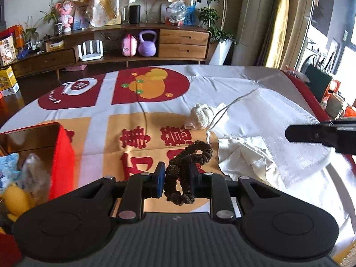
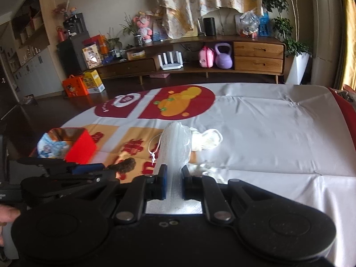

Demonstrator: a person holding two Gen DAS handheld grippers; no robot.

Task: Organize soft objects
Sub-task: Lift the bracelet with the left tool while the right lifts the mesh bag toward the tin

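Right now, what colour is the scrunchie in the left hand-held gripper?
Dark brown scrunchie, clearest in the left wrist view, pinched by the left hand-held gripper.

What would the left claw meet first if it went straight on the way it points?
Probably the printed red-and-orange tablecloth; the crumpled white cloth lies just right of that line, though depth is unclear.

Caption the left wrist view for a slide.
Left gripper pinches a dark brown ruffled fabric scrunchie above the printed tablecloth, beside a red storage box.
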